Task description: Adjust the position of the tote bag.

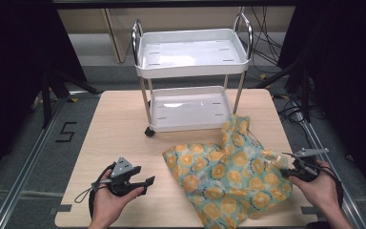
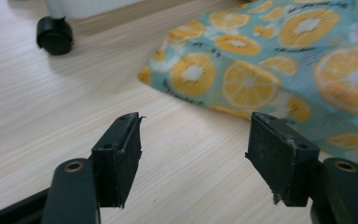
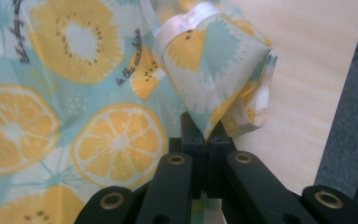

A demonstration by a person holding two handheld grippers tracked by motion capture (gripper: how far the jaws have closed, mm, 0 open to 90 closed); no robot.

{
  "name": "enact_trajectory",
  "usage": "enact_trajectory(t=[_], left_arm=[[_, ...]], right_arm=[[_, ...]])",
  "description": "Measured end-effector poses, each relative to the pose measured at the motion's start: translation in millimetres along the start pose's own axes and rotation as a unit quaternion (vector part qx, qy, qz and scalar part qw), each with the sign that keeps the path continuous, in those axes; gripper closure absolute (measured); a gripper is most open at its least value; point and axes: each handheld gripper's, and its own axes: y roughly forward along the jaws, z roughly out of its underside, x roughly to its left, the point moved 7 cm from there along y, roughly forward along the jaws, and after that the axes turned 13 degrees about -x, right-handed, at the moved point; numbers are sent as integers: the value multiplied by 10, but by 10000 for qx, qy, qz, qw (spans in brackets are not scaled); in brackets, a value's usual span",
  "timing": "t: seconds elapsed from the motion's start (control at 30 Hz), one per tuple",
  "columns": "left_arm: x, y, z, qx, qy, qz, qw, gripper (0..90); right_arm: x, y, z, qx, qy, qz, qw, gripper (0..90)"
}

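Two grippers are in my hands. My right gripper (image 3: 204, 133) pinches the edge of the orange-print cloth (image 1: 228, 174), which lies crumpled on the right side of the table (image 1: 119, 129), near the white cart (image 1: 190, 76). My left gripper (image 2: 193, 154) hangs wide apart, holding nothing.

White two-tier cart (image 1: 190, 64) on a pale wooden table (image 1: 119, 129), grey floor (image 1: 52, 148).

Cloth's (image 1: 228, 179) near edge cut off
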Motion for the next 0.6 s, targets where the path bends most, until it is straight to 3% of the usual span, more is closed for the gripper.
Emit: enact_trajectory(t=[0.03, 0.07, 0.1, 0.13, 0.17, 0.23, 0.3, 0.4, 0.43, 0.47, 0.57, 0.6], left_arm=[[-37, 15, -22, -49, -17, 52, 10000, 347], [-72, 23, -44, -68, 11, 89, 9999, 354], [-111, 32, -71, -76, 77, 190, 9998, 361], [-134, 40, -88, -90, 102, 223, 9997, 369], [-162, 45, -108, -95, 118, 252, 9996, 375], [-212, 57, -156, -139, 142, 326, 9993, 395], [-257, 73, -206, -207, 134, 386, 9990, 412], [-312, 92, -290, -242, 174, 494, 9983, 418], [-335, 103, -321, -285, 172, 558, 9979, 419], [-359, 112, -351, -325, 173, 585, 9976, 419], [-434, 137, -429, -368, 218, 711, 9966, 417], [-460, 148, -455, -393, 228, 746, 9962, 415]], right_arm=[[36, -41, -50, -92, 54, -16, 9999, 900], [55, -70, -103, -235, -42, -40, 9997, 900], [63, -135, -163, -224, -200, -80, 9995, 900], [121, -178, -233, -338, -187, -151, 9991, 900], [162, -227, -273, -288, -129, -185, 9993, 900], [244, -300, -384, -393, -227, -250, 9987, 900], [338, -341, -532, -740, -277, -264, 9965, 900], [427, -360, -698, -1044, -586, -349, 9922, 900], [492, -386, -746, -1007, -434, -378, 9933, 900], [501, -378, -793, -1104, -700, -383, 9907, 900], [685, -406, -903, -1086, -682, -521, 9904, 900], [732, -400, -937, -1121, -872, -584, 9881, 900]])
